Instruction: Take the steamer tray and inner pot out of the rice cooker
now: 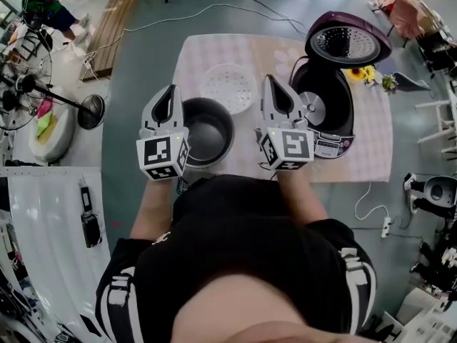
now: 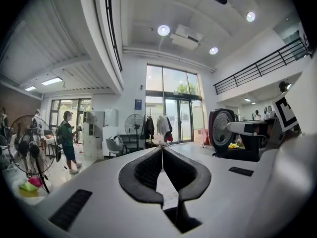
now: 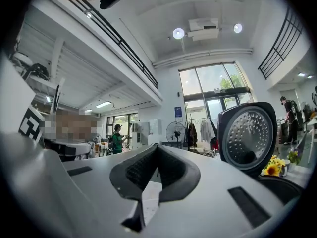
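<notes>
On the cloth-covered table [image 1: 214,48] the dark inner pot [image 1: 208,131] stands in front of me, with the white perforated steamer tray [image 1: 228,86] lying just behind it. To their right is the maroon rice cooker [image 1: 327,113], its lid [image 1: 348,45] up and its cavity without a pot. My left gripper [image 1: 170,91] hovers over the pot's left rim, shut and holding nothing. My right gripper [image 1: 272,83] hovers between the pot and the cooker, also shut and holding nothing. Both gripper views look level across the room; the left gripper [image 2: 162,148] and the right gripper [image 3: 157,146] show their tips together.
Yellow flowers [image 1: 360,72] sit beside the cooker at the table's right end. A standing fan [image 1: 91,110] is on the floor to the left, near a white bench [image 1: 43,220]. A power strip [image 1: 388,226] and cord lie at the right. A person in green [image 1: 43,9] stands far left.
</notes>
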`<state>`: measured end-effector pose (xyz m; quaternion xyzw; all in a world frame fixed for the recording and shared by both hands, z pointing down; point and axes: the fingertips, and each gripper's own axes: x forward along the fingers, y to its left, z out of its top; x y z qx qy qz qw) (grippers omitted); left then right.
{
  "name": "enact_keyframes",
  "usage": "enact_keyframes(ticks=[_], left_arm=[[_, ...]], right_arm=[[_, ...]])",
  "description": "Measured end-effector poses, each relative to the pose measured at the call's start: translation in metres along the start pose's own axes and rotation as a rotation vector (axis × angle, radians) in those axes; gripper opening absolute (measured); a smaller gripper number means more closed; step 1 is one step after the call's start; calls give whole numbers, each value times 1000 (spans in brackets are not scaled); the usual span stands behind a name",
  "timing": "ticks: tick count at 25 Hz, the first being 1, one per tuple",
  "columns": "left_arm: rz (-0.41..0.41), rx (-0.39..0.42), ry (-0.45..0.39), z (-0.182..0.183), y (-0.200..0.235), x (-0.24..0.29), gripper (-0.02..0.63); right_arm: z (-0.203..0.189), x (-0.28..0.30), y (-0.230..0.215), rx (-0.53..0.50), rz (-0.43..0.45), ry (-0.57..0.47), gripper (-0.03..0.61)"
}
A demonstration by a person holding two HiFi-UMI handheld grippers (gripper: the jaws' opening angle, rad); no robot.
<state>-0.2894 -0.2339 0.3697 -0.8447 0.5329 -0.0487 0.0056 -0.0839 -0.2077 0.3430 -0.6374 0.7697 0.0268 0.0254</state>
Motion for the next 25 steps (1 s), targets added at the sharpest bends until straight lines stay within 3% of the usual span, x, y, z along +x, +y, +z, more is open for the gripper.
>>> enact_keyframes(ticks=[11,25], left_arm=[[-59,7,11,2,-23,9,12],[-112,5,-5,21,-84,29,12]], right_arm=[[4,-14,-11,19,-4,-18,-2],[14,-38,-69,21,-57,-31,-2]])
